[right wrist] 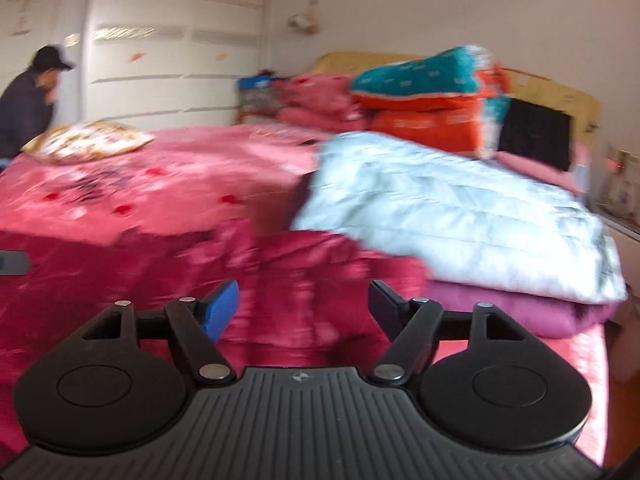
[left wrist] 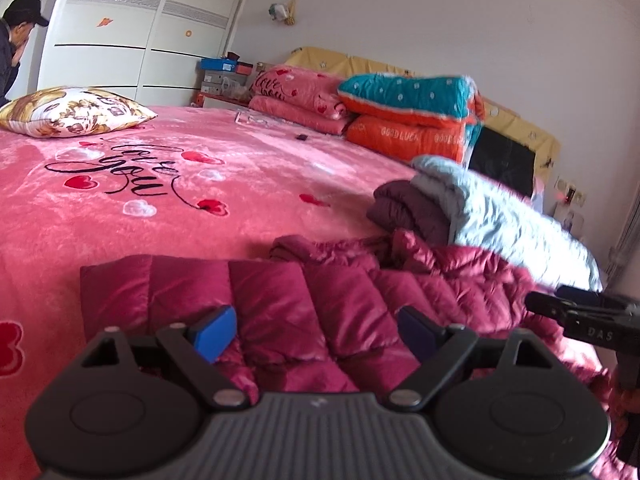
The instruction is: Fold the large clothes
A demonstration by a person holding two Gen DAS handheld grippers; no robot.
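Note:
A shiny crimson quilted down jacket (left wrist: 320, 304) lies spread on the pink bed, partly folded; it also shows blurred in the right wrist view (right wrist: 280, 280). My left gripper (left wrist: 316, 330) is open just above it, holding nothing. My right gripper (right wrist: 304, 308) is open and empty over the jacket; its black body shows at the right edge of the left wrist view (left wrist: 584, 316). A folded pale blue jacket (right wrist: 460, 216) lies on a folded purple jacket (right wrist: 532, 312) at the right.
The pink "Love you" bedspread (left wrist: 160, 184) covers the bed. A floral pillow (left wrist: 72, 112) lies far left. Folded pink, orange and teal quilts (left wrist: 408, 116) are stacked by the headboard. A person in a dark cap (left wrist: 20, 36) stands by the white wardrobe.

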